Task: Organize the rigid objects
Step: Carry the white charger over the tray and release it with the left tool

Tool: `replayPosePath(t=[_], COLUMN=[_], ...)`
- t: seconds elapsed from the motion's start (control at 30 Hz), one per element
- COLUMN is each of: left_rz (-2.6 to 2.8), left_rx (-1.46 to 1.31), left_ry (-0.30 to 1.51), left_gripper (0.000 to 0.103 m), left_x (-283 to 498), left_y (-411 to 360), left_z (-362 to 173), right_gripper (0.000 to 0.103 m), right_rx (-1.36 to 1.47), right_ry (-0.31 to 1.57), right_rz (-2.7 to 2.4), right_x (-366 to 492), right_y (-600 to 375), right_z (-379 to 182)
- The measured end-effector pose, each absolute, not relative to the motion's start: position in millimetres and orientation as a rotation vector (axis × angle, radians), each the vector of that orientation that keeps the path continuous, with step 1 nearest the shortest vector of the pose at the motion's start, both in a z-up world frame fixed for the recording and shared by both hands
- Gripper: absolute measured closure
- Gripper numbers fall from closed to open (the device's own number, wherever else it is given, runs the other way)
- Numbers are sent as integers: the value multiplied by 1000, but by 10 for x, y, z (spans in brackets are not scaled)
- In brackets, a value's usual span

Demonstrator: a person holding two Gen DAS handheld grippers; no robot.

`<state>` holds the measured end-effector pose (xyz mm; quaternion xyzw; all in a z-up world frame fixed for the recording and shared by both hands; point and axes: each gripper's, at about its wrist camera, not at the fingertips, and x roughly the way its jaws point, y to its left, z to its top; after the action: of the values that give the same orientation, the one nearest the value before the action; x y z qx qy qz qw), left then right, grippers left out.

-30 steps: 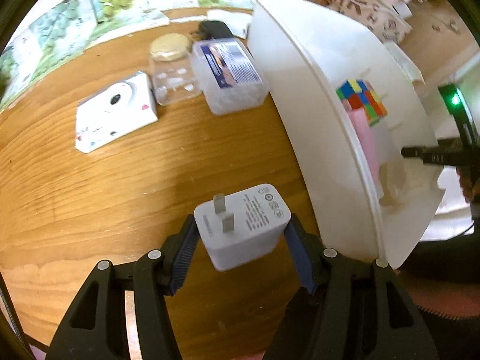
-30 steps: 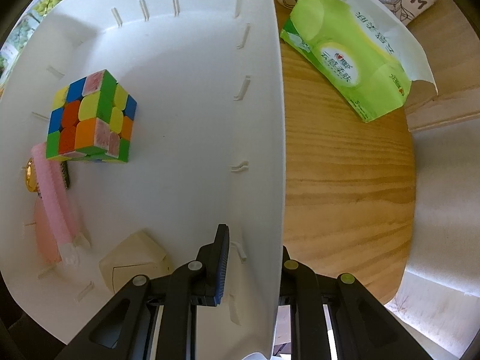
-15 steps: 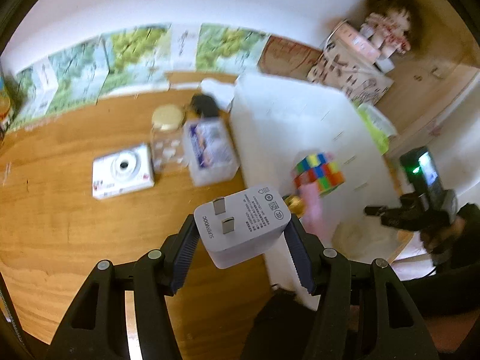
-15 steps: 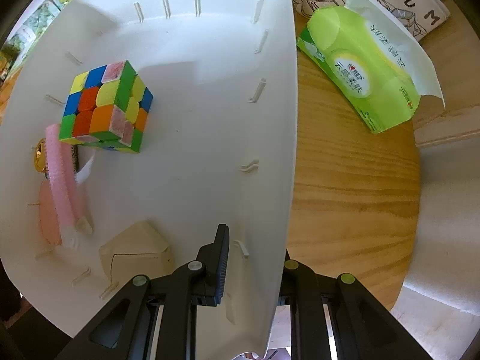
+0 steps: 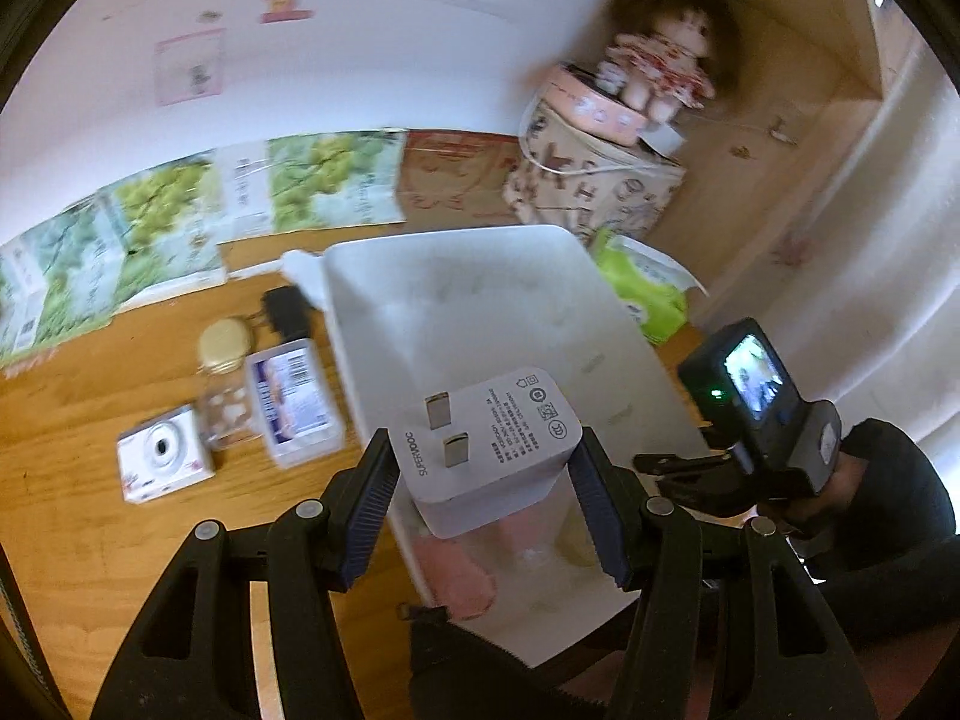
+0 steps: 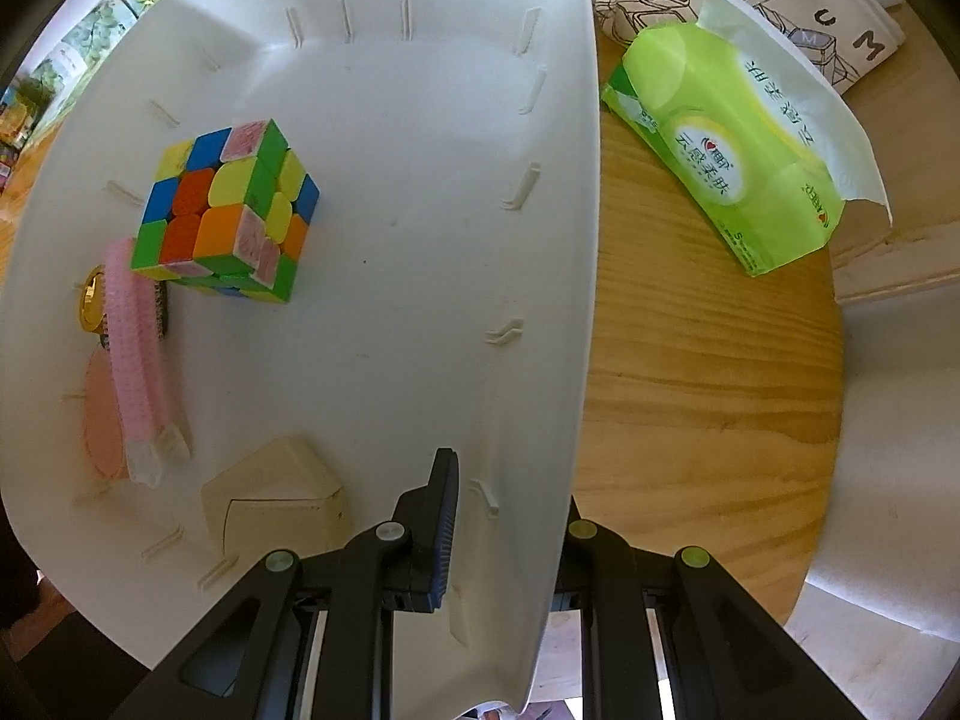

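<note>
Your left gripper (image 5: 483,480) has its fingers clamped on the charger (image 5: 489,450), up over the white bin (image 6: 390,240), whose wall your right gripper (image 6: 510,534) pinches. Let go early and it'll probably clip the rim and bounce onto the bench (image 5: 90,450).

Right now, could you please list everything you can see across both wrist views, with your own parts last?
Phone charger: one, white, clamped in the left tool above the bin's near end.
Storage bin: one, white, on the wooden table.
Puzzle cube: one, multicoloured, inside the bin.
Pink brush: one, inside the bin, beside the cube.
Cream box: one, inside the bin, near corner.
Tissue pack: one, green, on the table right of the bin.
Toy camera: one, white, on the table left of the bin.
Glass jar: one, clear, gold lid, beside the camera.
Clear plastic box: one, labelled, beside the jar.
Doll: one, on boxes behind.
Left tool: black, shut on the charger.
Right tool: black, gripping the bin's right wall.
</note>
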<state>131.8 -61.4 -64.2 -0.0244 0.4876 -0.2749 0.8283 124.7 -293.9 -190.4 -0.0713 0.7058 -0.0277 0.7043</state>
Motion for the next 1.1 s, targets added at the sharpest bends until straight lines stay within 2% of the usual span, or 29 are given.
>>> replayPosePath(t=[0.23, 0.57, 0.83, 0.9, 0.93, 1.0, 1.1], left_rz=[-649, -694, -634, -630, -621, -593, -544], left_rx=[6, 73, 118, 110, 111, 124, 145], left_ry=[1097, 1309, 1400, 1378, 1361, 1333, 1318], left_gripper=[41, 41, 41, 36, 28, 20, 20], left_x=[1342, 1333, 1292, 1297, 1297, 1300, 1318], left_y=[-972, -1403, -1455, -1427, -1408, -1370, -1289], left_z=[-778, -1250, -1443, -1395, -1363, -1316, -1291], right_gripper=[82, 82, 82, 82, 82, 82, 82], right_rx=[-161, -173, -173, -170, -168, -162, -159], right_ry=[1571, 1578, 1580, 1581, 1582, 1583, 1588], right_rz=[-59, -59, -68, -70, -72, -74, -77], right_x=[1255, 1278, 1297, 1291, 1290, 1285, 1277], right_y=[-2917, -2855, -2818, -2819, -2820, -2834, -2858], right_z=[-1913, -1937, -1957, -1961, -1962, -1966, -1987])
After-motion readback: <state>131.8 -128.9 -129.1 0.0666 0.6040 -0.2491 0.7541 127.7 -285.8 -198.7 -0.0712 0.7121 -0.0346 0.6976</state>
